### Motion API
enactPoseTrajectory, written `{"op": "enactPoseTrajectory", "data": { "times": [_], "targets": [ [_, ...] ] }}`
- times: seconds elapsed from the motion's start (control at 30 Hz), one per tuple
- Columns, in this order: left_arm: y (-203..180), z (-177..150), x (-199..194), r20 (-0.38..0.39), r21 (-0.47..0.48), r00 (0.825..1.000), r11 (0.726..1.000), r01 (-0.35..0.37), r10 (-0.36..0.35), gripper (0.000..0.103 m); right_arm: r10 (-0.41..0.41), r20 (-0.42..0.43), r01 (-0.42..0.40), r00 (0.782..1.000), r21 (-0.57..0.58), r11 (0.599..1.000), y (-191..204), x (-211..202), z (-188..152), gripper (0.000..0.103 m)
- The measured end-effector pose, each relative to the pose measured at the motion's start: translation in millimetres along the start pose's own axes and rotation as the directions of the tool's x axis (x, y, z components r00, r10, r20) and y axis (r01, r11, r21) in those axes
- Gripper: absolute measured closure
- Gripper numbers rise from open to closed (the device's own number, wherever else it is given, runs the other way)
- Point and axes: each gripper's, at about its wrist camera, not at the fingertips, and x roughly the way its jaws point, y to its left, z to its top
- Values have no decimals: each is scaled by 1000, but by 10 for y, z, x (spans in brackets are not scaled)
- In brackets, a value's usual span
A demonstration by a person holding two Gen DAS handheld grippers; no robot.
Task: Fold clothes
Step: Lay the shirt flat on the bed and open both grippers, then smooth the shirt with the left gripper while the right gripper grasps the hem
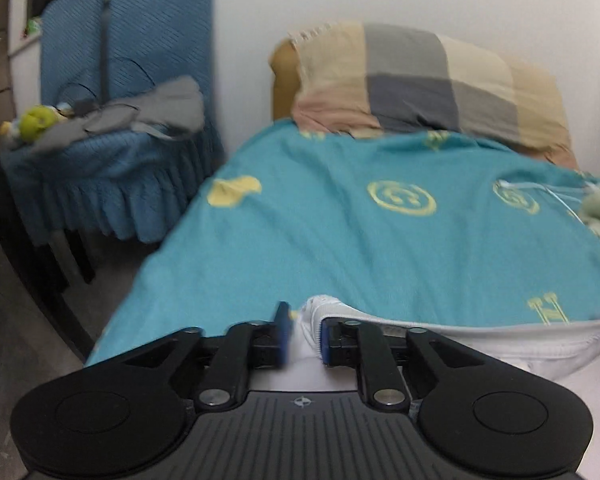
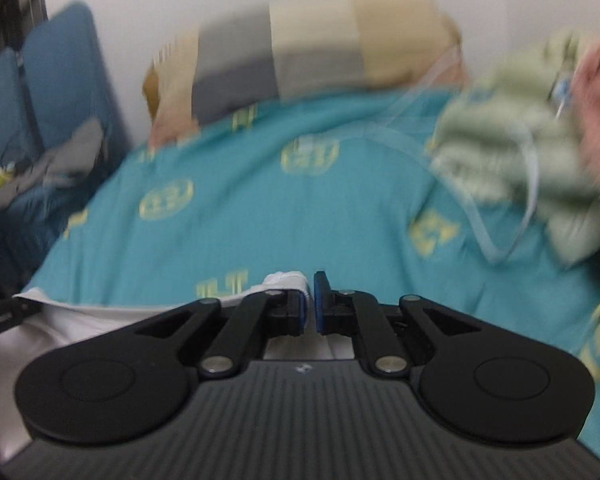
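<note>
While a white garment (image 1: pixel 480 344) is stretched along the near edge of the bed's teal sheet (image 1: pixel 380 240), each end is gripped | left gripper (image 1: pixel 304 336): clenched on the garment's bunched hem | right gripper (image 2: pixel 309 306): clenched on the garment's other end | checked pillow (image 1: pixel 428 84): lying at the bed's head | right-wrist view: blurred.

Our right tool (image 2: pixel 309 304) has its blue pads pinched on the hem of a white garment (image 2: pixel 80 322), which trails off left. Ahead we see the teal bedsheet (image 2: pixel 240 220) with yellow motifs, a checked pillow (image 2: pixel 300 52) at the wall and a pale green bundle (image 2: pixel 512 160) at right. Frame's motion-blurred.
</note>
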Motion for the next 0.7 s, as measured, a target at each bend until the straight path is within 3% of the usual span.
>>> {"op": "enactPoseTrajectory", "data": {
  "times": [0.07,0.1,0.13,0.2,0.33,0.43,0.7],
  "targets": [
    [8,8,-51,-18,18,1000,1000,14,-14,54,20,-33,-20,999,8,1000,-4,-15,39,82],
    [25,30,-103,-31,24,999,1000,18,-18,33,30,-50,-29,998,12,1000,-6,-22,59,60],
    [43,43,-214,-36,25,999,999,23,-22,19,43,-67,-42,997,16,999,-5,-50,76,34],
    [78,69,-438,-45,26,999,999,31,-30,16,83,-105,-81,991,25,996,8,-194,100,20],
    [188,79,-998,-57,17,998,999,43,-42,12,92,-137,-88,986,36,995,37,-652,89,20],
    [286,-9,-1640,-32,-3,997,998,64,-64,8,80,-138,-75,987,46,996,26,-1109,10,20],
    [296,-709,-3480,43,61,994,993,97,-100,8,121,-31,-118,992,87,989,-110,-2766,-612,20]
  ]
}}
